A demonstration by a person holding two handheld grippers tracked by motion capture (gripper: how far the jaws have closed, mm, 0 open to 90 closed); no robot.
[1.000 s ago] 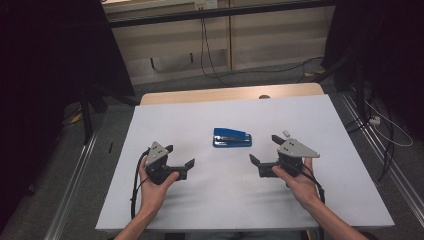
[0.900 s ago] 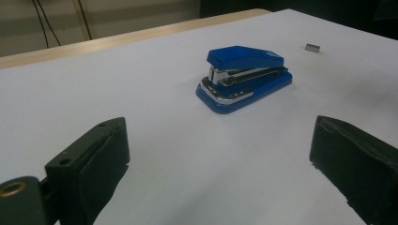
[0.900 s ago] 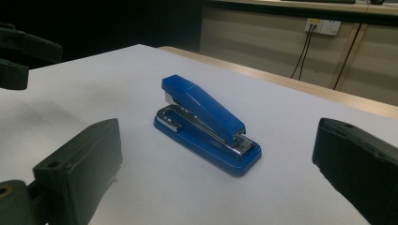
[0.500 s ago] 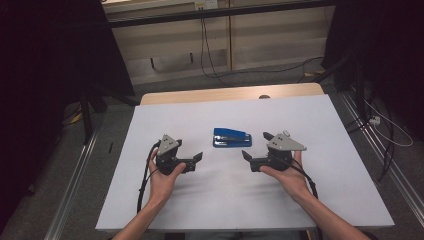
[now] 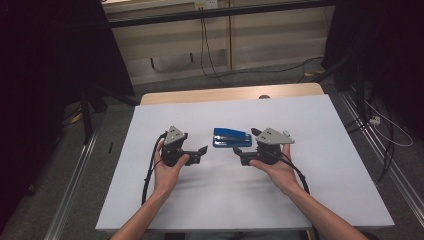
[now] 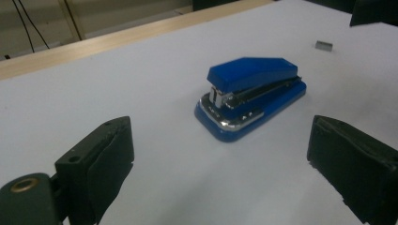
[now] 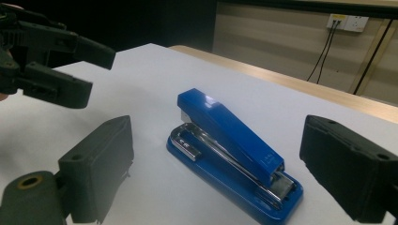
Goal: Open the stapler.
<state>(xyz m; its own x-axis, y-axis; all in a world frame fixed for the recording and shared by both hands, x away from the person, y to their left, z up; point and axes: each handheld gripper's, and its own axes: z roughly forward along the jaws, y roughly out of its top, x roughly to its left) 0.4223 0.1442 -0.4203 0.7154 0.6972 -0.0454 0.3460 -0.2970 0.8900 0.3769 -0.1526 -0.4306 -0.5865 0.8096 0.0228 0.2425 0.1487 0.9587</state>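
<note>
1. Two grippers, one per hand, sit nearest the table's (image 5: 150,200) near edge: left gripper (image 5: 202,150) with jaws wide apart on nothing, right gripper (image 5: 237,152) with jaws apart and just closing a little, also on nothing.
2. One blue stapler (image 5: 232,137) lies flat between them at mid-table, just beyond the jaw tips, untouched. Its long axis runs parallel to the near edge, its stapling end toward the left gripper. Glossy plastic wedge-shaped top, shiny metal inside.
3. One small metal staple strip (image 6: 324,45) lies beyond.

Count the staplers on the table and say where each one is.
1. The blue stapler lies on the white table, between the left gripper and the right gripper, touching neither.
</note>
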